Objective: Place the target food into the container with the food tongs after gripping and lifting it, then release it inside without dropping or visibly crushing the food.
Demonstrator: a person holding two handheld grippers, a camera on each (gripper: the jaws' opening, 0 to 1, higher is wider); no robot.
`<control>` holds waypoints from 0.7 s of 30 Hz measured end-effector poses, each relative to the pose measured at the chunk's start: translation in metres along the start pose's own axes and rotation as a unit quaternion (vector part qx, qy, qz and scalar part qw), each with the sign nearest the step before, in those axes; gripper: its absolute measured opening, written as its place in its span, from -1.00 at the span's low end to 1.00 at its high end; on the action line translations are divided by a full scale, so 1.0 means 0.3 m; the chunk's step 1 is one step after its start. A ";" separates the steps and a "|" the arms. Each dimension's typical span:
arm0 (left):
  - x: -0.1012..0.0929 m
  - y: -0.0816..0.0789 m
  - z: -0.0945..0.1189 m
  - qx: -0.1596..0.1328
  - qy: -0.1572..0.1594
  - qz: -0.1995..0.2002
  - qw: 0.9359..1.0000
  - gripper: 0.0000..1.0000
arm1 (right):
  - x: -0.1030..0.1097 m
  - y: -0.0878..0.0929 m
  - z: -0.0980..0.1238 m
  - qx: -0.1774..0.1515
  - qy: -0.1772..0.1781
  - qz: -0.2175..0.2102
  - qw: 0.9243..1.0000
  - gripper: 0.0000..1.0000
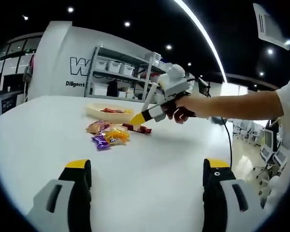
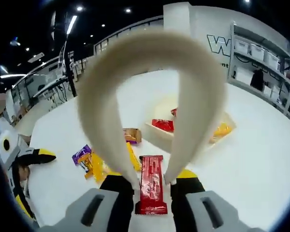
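The white table (image 1: pixel 150 159) spreads across both views, with grey shelving (image 1: pixel 121 72) carrying white bins at twelve o'clock behind it in the left gripper view. On the table sits the shallow cream container (image 2: pixel 157 135), which already has a red packet (image 2: pixel 163 124) and a yellow one (image 2: pixel 221 129) in it.

In the right gripper view the cream food tongs (image 2: pixel 152 96) arch up from the right gripper (image 2: pixel 152 186), whose jaws press on the two arms near their ends; the loop of the tongs blocks much of the container at twelve o'clock. Between the arms lies a long red bar (image 2: pixel 151 186), the target food, flat on the table just short of the container — whether the tongs actually pinch it is hard to tell from here. At nine o'clock of the bar lie loose snacks: an orange-yellow packet (image 2: pixel 94 166), a purple packet (image 2: pixel 81 154) and a brownish one (image 2: pixel 132 135) nearer the container.

In the left gripper view the left gripper (image 1: pixel 147 169) hovers over bare table with its jaws wide apart and nothing between them — the person's hand (image 1: pixel 183 108) with the other tool reaches in from three o'clock
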State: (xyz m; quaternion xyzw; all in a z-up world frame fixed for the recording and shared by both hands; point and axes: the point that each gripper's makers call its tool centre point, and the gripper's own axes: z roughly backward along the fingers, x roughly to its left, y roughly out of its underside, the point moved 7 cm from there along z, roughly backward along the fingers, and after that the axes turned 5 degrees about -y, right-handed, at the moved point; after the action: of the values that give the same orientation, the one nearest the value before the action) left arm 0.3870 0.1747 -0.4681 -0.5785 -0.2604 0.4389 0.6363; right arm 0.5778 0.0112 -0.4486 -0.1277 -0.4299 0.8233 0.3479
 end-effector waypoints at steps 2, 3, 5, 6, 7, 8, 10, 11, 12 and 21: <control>0.000 0.001 -0.001 0.002 0.000 -0.002 1.000 0.87 | 0.000 0.005 0.004 -0.003 0.002 -0.001 1.000 -0.56; 0.000 0.001 -0.001 0.002 -0.001 -0.002 1.000 0.86 | 0.003 0.005 0.005 -0.001 -0.001 -0.005 1.000 -0.61; 0.000 -0.001 0.000 -0.001 -0.001 -0.001 1.000 0.86 | 0.005 0.007 0.004 0.000 -0.004 0.000 1.000 -0.65; 0.001 -0.002 0.001 -0.001 -0.002 0.000 1.000 0.86 | 0.005 0.007 0.005 0.000 -0.004 0.000 1.000 -0.66; 0.001 -0.002 0.001 -0.002 -0.002 0.000 1.000 0.86 | 0.004 0.007 0.006 0.002 -0.003 -0.002 1.000 -0.66; 0.000 -0.002 0.001 -0.003 -0.001 0.000 1.000 0.86 | 0.001 0.007 0.007 0.006 -0.001 -0.007 1.000 -0.67; 0.002 -0.002 0.000 -0.001 -0.002 0.002 1.000 0.86 | -0.001 0.007 0.020 0.003 -0.001 -0.017 1.000 -0.67; 0.001 -0.002 0.000 -0.002 -0.002 0.000 1.000 0.85 | -0.002 0.007 0.026 0.000 -0.004 -0.023 1.000 -0.66; -0.001 -0.003 0.000 -0.004 -0.002 -0.003 1.000 0.85 | -0.001 0.005 0.037 -0.005 -0.011 -0.041 0.999 -0.66; -0.001 0.000 -0.003 0.002 -0.003 -0.008 1.000 0.83 | -0.014 -0.017 0.126 -0.037 -0.009 -0.059 0.998 -0.65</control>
State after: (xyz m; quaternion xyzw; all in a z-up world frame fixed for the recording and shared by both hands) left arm 0.3877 0.1739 -0.4682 -0.5743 -0.2658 0.4361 0.6398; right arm 0.5640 -0.0131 -0.4222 -0.1074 -0.4698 0.7862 0.3869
